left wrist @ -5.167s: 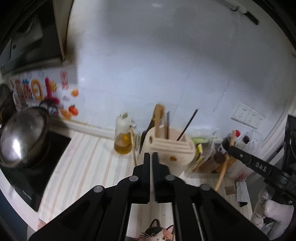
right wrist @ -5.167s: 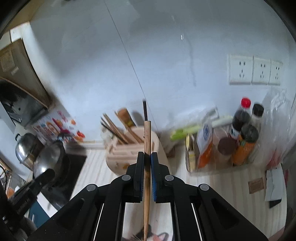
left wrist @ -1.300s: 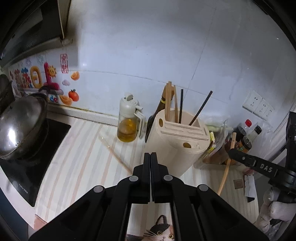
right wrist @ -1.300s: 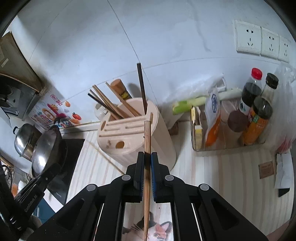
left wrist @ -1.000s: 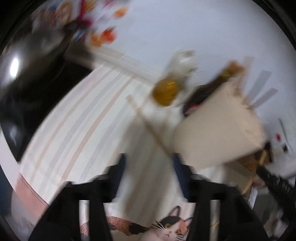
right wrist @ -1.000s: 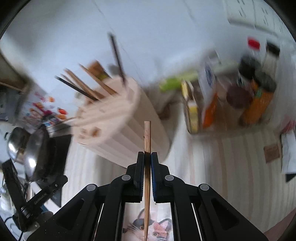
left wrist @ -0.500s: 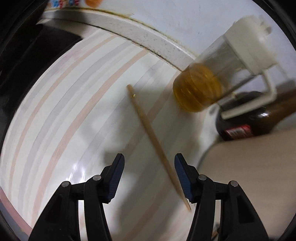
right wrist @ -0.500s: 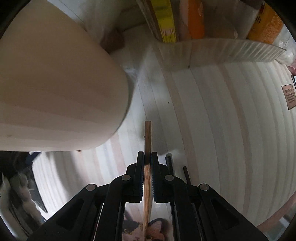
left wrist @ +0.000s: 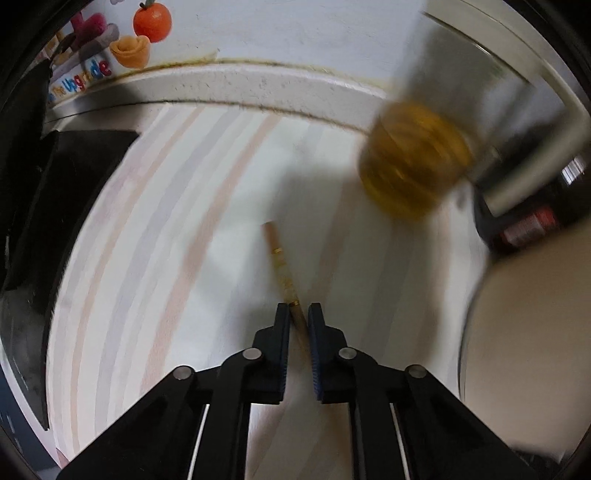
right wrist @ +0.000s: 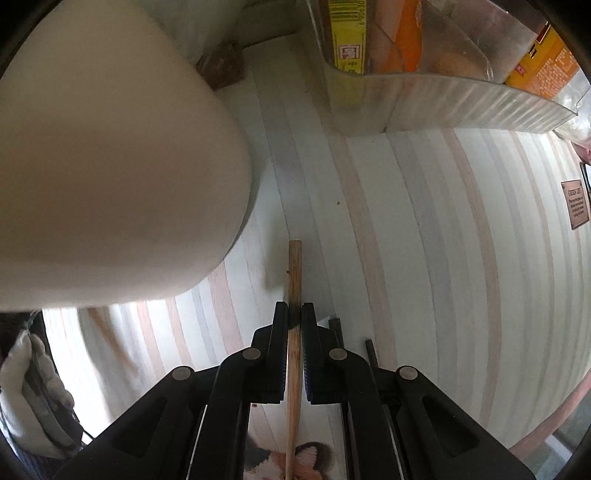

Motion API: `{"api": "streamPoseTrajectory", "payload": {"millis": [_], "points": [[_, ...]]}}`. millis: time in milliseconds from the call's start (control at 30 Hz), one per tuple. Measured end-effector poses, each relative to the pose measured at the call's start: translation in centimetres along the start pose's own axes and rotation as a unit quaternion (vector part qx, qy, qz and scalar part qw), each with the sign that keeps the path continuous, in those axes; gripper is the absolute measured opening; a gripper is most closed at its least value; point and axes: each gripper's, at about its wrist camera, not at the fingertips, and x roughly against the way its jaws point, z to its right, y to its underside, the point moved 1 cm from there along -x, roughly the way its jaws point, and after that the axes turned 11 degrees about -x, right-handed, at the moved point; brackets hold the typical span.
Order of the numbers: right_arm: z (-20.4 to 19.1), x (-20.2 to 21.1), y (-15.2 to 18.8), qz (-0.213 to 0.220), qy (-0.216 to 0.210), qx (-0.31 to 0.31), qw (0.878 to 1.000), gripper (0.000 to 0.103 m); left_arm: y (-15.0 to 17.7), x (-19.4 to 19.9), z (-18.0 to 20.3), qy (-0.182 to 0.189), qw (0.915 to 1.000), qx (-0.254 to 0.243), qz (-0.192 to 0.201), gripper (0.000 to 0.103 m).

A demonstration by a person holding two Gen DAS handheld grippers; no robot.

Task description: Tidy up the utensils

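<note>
Straddling a pale chopstick (left wrist: pixel 284 273), the narrowly parted left gripper (left wrist: pixel 298 314); right gripper (right wrist: pixel 294 312) clamping a brown chopstick (right wrist: pixel 294 273).

striped countertop (left wrist: pixel 155 229) | white wall (left wrist: pixel 295 33) — fruit stickers (left wrist: pixel 151 18) | black cooktop (left wrist: pixel 70 177)

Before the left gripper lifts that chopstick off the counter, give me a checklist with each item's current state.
1. Light chopstick lies between the left gripper fingers: ok.
2. Left jaws fully clamped on it: cannot tell; a narrow gap shows and the view is blurred.
3. Oil bottle stands apart from the chopstick: ok.
4. Right gripper firmly holds the brown chopstick: ok.
5. Holder slots free for insertion: cannot tell; its top is out of view.
6. Dark chopsticks remain on the counter beside the right gripper: not ok, unsorted.
</note>
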Motion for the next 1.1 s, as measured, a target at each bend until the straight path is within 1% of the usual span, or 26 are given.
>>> {"api": "streamPoseTrajectory", "payload": {"millis": [67,133,200,267,367,433,467,500,567,600,667,767,833,867,933,1033,1067,1100], "points": [[-0.2,-0.1,0.6,-0.002,0.001,0.014,1.000,0.007,2.0,0.7,0.4,0.005,0.9998,-0.019,-0.006,0.005],[-0.3,-0.1,1.9,-0.003,0.002,0.029,1.000,0.007,4.7,1.6,1.0,0.011,0.9992,-0.036,-0.013,0.005],[-0.4,-0.2,2.8,-0.008,0.003,0.044,0.999,0.007,8.0,2.7,1.5,0.041,0.9982,-0.032,-0.030,0.004],[-0.5,-0.6,4.4,-0.017,0.004,0.070,0.997,0.007,11.3,3.7,2.0,0.059,0.9968,-0.034,-0.043,0.004],[-0.7,-0.7,6.3,-0.018,0.008,0.107,0.994,0.007,16.0,5.1,2.5,0.078,0.9947,-0.035,-0.057,0.004],[-0.8,-0.7,7.4,-0.013,0.013,0.127,0.992,0.007,17.8,5.7,2.9,0.093,0.9933,-0.037,-0.058,0.004],[-0.8,-0.8,7.8,-0.008,0.016,0.134,0.991,0.007,18.3,5.9,3.1,0.099,0.9927,-0.042,-0.054,0.008],[-0.9,-0.8,7.9,-0.006,0.017,0.137,0.990,0.007,18.4,6.0,3.2,0.101,0.9924,-0.053,-0.047,0.011],[-1.3,-1.1,7.9,-0.008,0.016,0.135,0.991,0.007,18.3,5.9,3.3,0.112,0.9907,-0.063,-0.045,0.014],[-1.3,-1.2,7.7,-0.010,0.015,0.133,0.991,0.007,18.0,5.8,3.4,0.118,0.9895,-0.070,-0.046,0.015],[-1.4,-1.2,7.6,-0.013,0.015,0.132,0.991,0.007,17.3,5.6,3.8,0.118,0.9884,-0.083,-0.047,0.015],[-1.2,-0.6,6.9,-0.013,0.016,0.135,0.991,0.007,15.4,4.8,4.2,0.111,0.9877,-0.100,-0.045,0.015],[-0.9,-0.4,7.3,-0.014,0.014,0.132,0.991,0.007,14.4,4.4,5.7,0.104,0.9869,-0.114,-0.048,0.016],[-0.8,-0.4,7.0,-0.015,0.012,0.129,0.991,0.007,14.4,4.4,6.1,0.097,0.9870,-0.119,-0.048,0.016],[-0.6,-0.5,7.0,-0.015,0.010,0.125,0.992,0.007,13.9,4.3,8.1,0.083,0.9870,-0.130,-0.047,0.016],[-0.9,-0.5,7.1,-0.006,0.015,0.131,0.991,0.007,14.3,4.3,9.6,0.069,0.9877,-0.133,-0.044,0.014],[-1.0,-0.5,7.0,-0.003,0.017,0.135,0.991,0.007,14.1,4.2,10.1,0.063,0.9881,-0.133,-0.044,0.009],[-1.2,-0.4,7.1,-0.002,0.018,0.135,0.991,0.007,13.6,4.0,11.4,0.063,0.9882,-0.132,-0.045,0.004]]}}
